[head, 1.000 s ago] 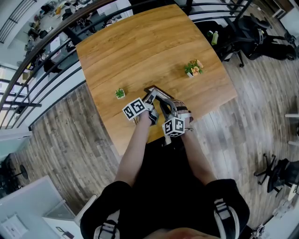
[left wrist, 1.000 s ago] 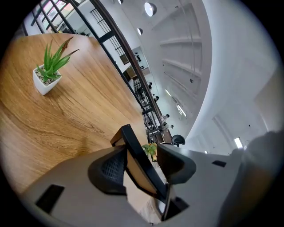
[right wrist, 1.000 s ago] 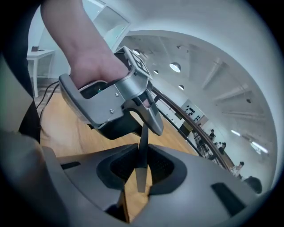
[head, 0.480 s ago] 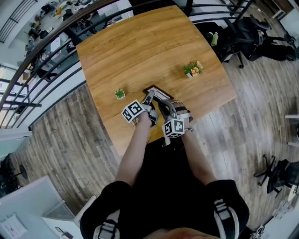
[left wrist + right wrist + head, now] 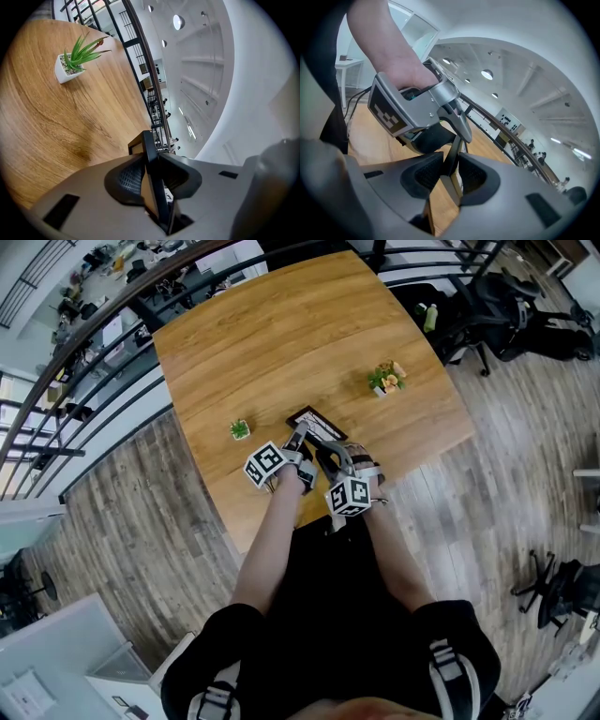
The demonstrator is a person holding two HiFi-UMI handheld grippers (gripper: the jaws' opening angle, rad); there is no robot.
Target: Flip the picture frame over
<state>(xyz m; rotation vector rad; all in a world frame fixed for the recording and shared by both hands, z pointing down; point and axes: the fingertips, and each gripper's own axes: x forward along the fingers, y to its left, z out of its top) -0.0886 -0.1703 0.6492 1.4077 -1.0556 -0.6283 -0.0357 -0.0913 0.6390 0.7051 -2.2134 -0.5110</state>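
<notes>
The dark picture frame (image 5: 316, 419) is held tilted up off the wooden table (image 5: 281, 334), near its front edge. My left gripper (image 5: 298, 436) comes at it from the left. In the left gripper view the frame (image 5: 151, 183) stands edge-on between the closing jaws, and both pads press on it. My right gripper (image 5: 324, 454) is at the frame's near side. In the right gripper view the frame's edge (image 5: 453, 157) still lies between the jaws, which are opening, with a slit beside the left pad. The left gripper (image 5: 417, 112) and its hand show just beyond.
A small green plant (image 5: 241, 428) in a white pot stands left of the grippers and shows as a spiky plant (image 5: 75, 58) in the left gripper view. A flowering plant (image 5: 387, 377) stands at the right. Black chairs (image 5: 506, 306) and a railing (image 5: 112, 315) lie beyond the table.
The left gripper's jaws have closed in on the frame and its cube has rolled a little. The frame's far edge now shows slightly farther up the table. Both hands stay in place.
</notes>
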